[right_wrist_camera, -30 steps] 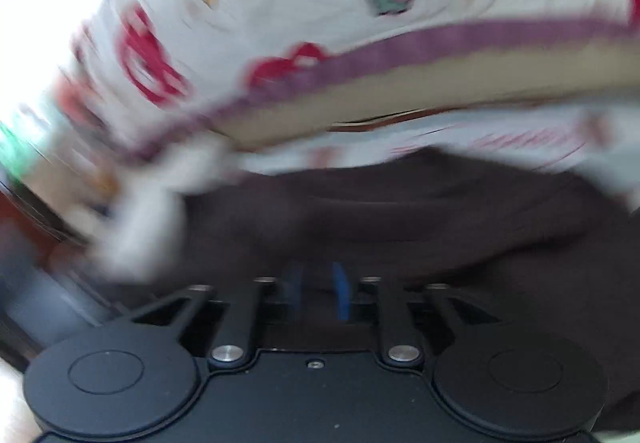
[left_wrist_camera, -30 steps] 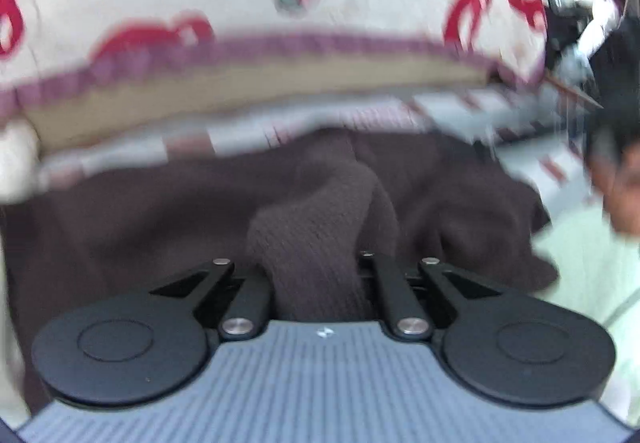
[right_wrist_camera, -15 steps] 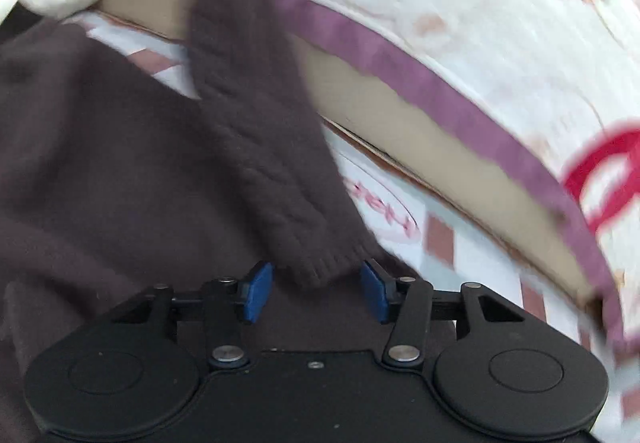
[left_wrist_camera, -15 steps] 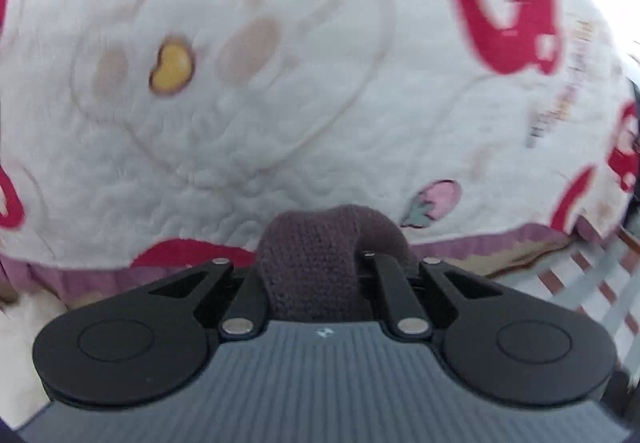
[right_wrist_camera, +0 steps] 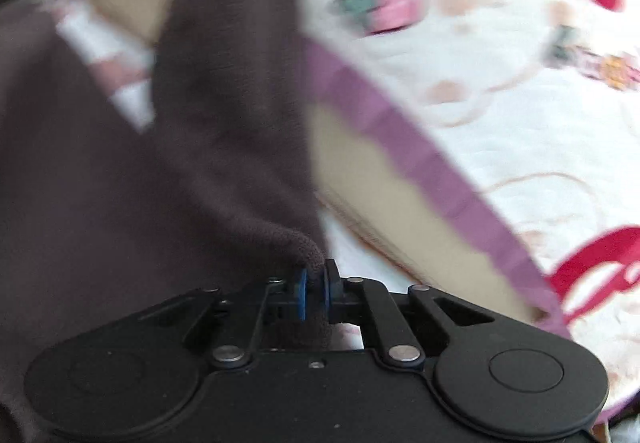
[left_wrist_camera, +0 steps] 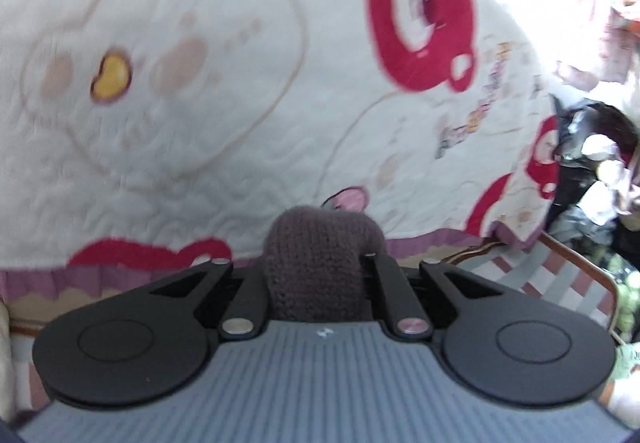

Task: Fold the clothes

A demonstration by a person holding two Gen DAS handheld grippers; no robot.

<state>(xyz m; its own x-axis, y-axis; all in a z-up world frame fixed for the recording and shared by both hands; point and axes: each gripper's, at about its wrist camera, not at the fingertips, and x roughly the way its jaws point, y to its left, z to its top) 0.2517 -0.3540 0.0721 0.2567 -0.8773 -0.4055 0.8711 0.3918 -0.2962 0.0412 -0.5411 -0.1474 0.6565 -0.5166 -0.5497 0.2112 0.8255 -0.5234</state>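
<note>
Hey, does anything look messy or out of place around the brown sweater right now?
Nothing looks damaged or spilled. The brown sweater isn't flat: it is bunched, with a strip pulled up taut, a bunch in the left hand-held gripper and an edge pinched in the right hand-held gripper. Beyond the cartoon-print blanket, a cluttered pile.

L gripper (left_wrist_camera: 316, 275): jaws opening slightly, bunched brown knit sweater (left_wrist_camera: 320, 259) filling the gap between them, pitched gently downward | R gripper (right_wrist_camera: 314, 293): blue pads (right_wrist_camera: 303, 293) clamped on the sweater's edge, pitched downward, frame rolled
</note>
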